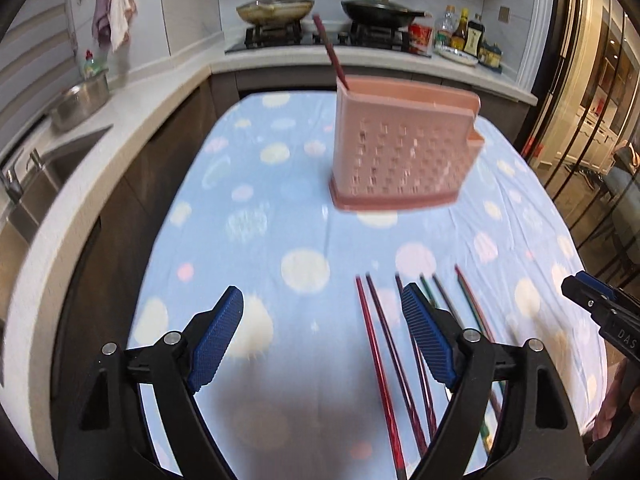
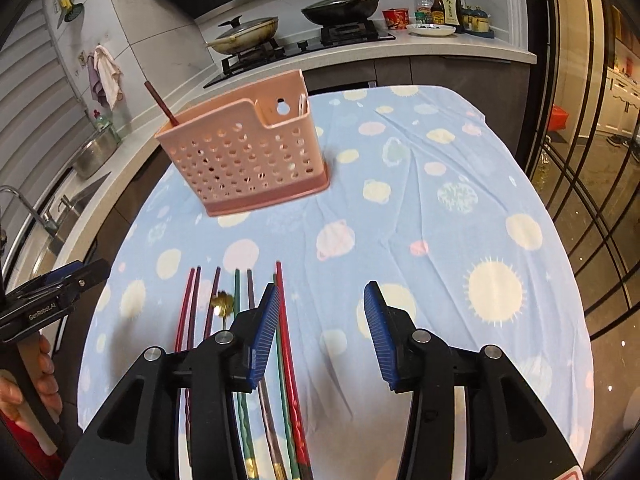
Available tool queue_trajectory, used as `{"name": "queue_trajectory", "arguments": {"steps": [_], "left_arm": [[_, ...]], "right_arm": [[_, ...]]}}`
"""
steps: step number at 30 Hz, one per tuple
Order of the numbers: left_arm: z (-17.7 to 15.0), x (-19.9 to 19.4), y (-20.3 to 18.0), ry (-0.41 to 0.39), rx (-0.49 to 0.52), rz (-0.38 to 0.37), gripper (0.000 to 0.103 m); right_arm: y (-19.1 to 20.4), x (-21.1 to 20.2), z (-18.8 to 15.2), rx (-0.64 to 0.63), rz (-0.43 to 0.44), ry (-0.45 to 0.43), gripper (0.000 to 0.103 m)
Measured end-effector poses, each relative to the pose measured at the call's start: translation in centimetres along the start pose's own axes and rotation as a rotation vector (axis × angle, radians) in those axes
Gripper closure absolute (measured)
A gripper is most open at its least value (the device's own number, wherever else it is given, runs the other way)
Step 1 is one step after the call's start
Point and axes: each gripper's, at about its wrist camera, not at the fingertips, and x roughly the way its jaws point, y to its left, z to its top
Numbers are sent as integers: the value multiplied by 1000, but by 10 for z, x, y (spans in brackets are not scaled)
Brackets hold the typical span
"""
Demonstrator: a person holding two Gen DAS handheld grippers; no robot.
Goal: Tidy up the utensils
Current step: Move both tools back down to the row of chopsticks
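A pink perforated utensil holder [image 1: 400, 148] stands on the blue patterned tablecloth [image 1: 280, 216], with one dark red chopstick [image 1: 332, 54] leaning out of its left end. It also shows in the right wrist view [image 2: 248, 156]. Several red, green and dark chopsticks [image 1: 384, 344] lie side by side near the table's front edge, seen also in the right wrist view [image 2: 280, 352], with a small gold spoon [image 2: 222, 304] among them. My left gripper [image 1: 322, 312] is open and empty above the cloth. My right gripper [image 2: 322, 308] is open and empty just right of the chopsticks.
A white counter [image 1: 120, 128] with a sink [image 1: 48, 184] and steel pot [image 1: 80, 100] runs along the left. A stove with two lidded pans [image 1: 276, 10] and sauce bottles [image 1: 468, 36] sits behind the table. Glass doors [image 2: 592, 160] stand at the right.
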Motion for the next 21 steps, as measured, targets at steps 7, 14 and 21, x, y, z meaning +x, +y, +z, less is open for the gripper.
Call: {"name": "queue_trajectory", "arguments": {"steps": [7, 14, 21], "left_arm": [[-51, 5, -9, 73, -4, -21, 26], [-87, 1, -19, 115, 13, -34, 26], [-113, 4, -25, 152, 27, -35, 26]], "right_arm": [[-3, -2, -55, 2, -6, 66, 60], [-3, 1, -94, -1, 5, 126, 60], [0, 3, -115, -14, 16, 160, 60]]}}
